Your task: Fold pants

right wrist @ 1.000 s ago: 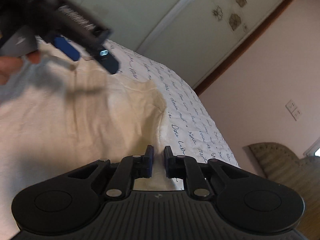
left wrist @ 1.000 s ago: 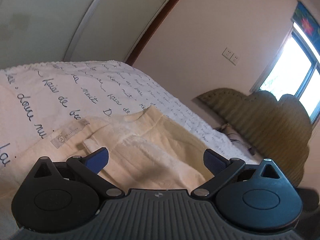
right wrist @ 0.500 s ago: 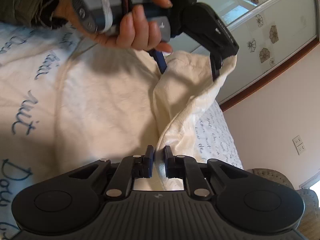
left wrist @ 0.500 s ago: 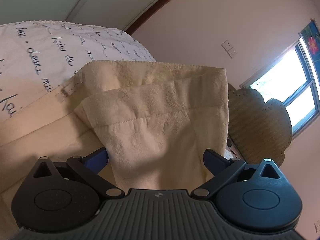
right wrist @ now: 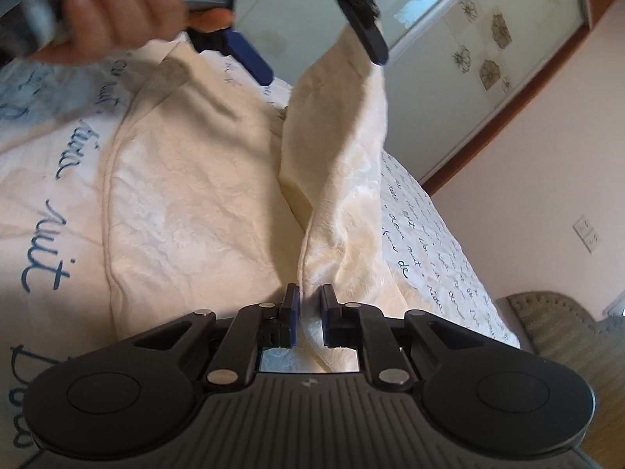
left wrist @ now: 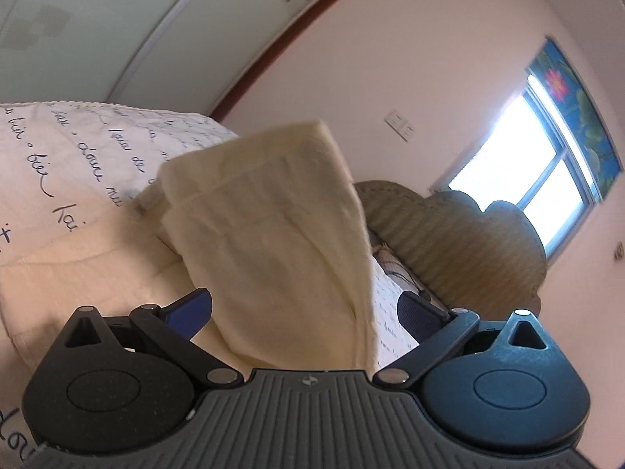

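Cream pants (right wrist: 187,203) lie on the bed; one part is lifted into a hanging fold (right wrist: 343,148). My right gripper (right wrist: 310,312) is shut on the lower edge of that fold. My left gripper (left wrist: 304,308) is open, its jaws wide apart, and the lifted cream fabric (left wrist: 273,242) passes between them. In the right wrist view the left gripper (right wrist: 320,58) is above, held by a hand (right wrist: 117,11), with the fabric's top end draped at its right finger (right wrist: 367,35).
The bedspread (left wrist: 70,164) is white with blue handwriting print and also shows in the right wrist view (right wrist: 425,250). An olive headboard (left wrist: 461,250) stands at the bed's far end. A window (left wrist: 539,172) and wardrobe doors (right wrist: 480,35) are behind.
The left gripper has risen, taking the pants fold higher and stretching it upright. The right gripper stays shut on the fabric's lower edge.
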Motion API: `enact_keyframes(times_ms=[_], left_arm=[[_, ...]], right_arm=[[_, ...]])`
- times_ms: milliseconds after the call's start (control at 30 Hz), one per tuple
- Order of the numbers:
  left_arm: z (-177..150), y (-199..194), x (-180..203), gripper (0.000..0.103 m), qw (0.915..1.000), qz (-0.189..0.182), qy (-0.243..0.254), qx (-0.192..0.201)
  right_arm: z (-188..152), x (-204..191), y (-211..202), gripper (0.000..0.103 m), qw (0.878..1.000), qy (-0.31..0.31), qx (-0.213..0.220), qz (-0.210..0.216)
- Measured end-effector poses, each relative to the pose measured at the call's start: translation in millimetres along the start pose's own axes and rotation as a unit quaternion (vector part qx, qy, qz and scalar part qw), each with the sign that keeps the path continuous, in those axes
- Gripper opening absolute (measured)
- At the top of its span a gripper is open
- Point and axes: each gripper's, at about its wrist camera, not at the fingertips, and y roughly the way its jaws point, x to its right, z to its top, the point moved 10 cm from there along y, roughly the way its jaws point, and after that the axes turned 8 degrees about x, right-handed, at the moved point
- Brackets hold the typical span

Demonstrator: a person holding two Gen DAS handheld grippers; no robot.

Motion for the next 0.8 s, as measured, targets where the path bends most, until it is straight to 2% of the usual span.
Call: enact_keyframes(times_ms=[100,233,300,367,467,533,600,700,800], left_arm=[[-6,3,0,0.102,0.9998,0.002,-0.013,-0.013],[14,12,-11,0.101,0.9972,0.031,-0.066,0.012],[22,11,-15,0.09,0.9954,0.035,-0.086,0.025],[23,8,-19,0.047,0.9952,0.056,-0.075,0.026],[19,5,-26,0.016,0.995,0.076,-0.062,0.016],[18,4,-29,0.013,0.9951,0.073,-0.066,0.011],[20,4,-29,0.01,0.9953,0.076,-0.06,0.009],[22,5,-28,0.007,0.9956,0.078,-0.05,0.007],[20,6,-29,0.007,0.9955,0.09,-0.027,0.005]], right_arm=[[-1,-1,1,0.011,1.0,0.005,-0.003,0.001],[-4,-3,0,0.011,1.0,-0.002,-0.003,-0.004],[-4,-2,-2,0.012,1.0,-0.006,-0.002,-0.011],[-5,1,-5,0.013,1.0,-0.013,-0.003,-0.025],[-10,8,-9,0.021,0.998,-0.022,-0.012,-0.052],[-15,16,-11,0.033,0.997,-0.033,-0.022,-0.065],[-23,24,-12,0.038,0.995,-0.048,-0.037,-0.076],[-41,40,-15,0.038,0.99,-0.07,-0.07,-0.101],[-57,54,-15,0.036,0.987,-0.067,-0.1,-0.105]])
